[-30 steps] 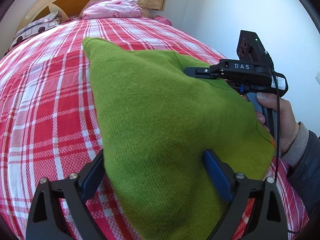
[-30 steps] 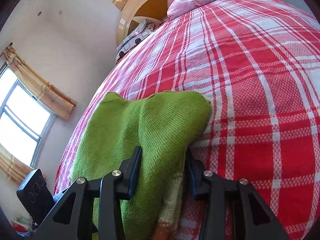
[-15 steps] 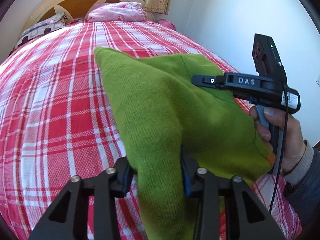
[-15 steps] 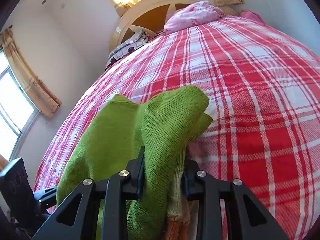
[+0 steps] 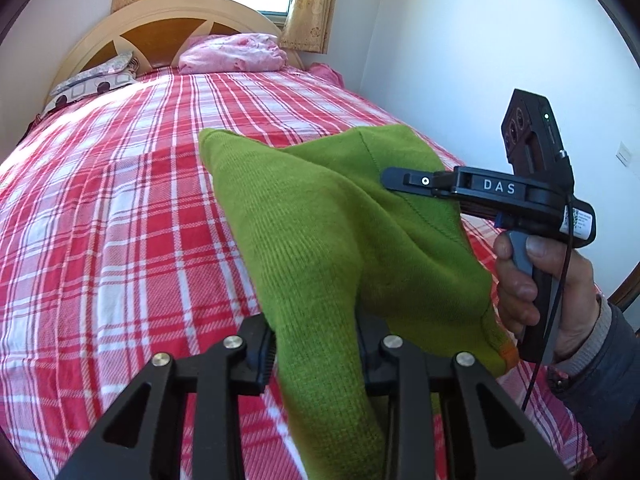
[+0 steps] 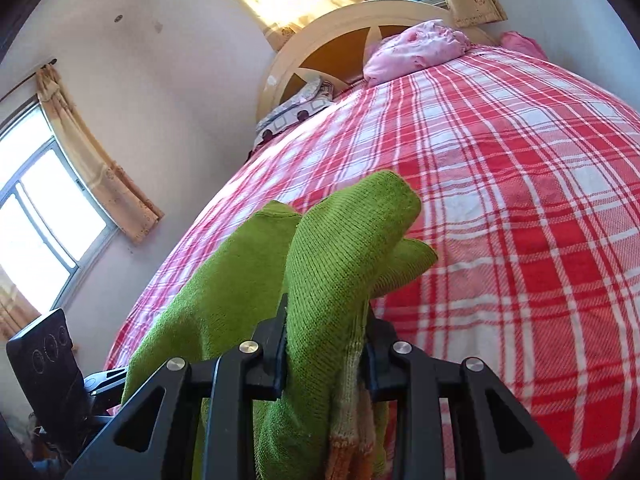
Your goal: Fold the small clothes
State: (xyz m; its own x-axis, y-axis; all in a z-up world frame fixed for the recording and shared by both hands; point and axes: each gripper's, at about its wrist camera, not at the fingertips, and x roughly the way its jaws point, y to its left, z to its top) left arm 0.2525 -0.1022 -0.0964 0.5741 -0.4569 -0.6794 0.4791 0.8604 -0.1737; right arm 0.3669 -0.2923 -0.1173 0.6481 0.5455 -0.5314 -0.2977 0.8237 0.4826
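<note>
Left black two-finger gripper (image 5: 316,348): jaws closed on a fold of the green knitted garment (image 5: 320,232). Right black two-finger gripper (image 6: 326,344): jaws likewise clamped on the same garment (image 6: 332,256), gripping a green fold with a cream and orange band beside it. Garment: held raised between both grippers above the red-and-white plaid bedspread (image 5: 120,220). Person's right hand (image 5: 548,292): wrapped round the right gripper's handle. Pink bundled cloth (image 5: 232,54): against the cream wooden headboard (image 5: 160,12).
</note>
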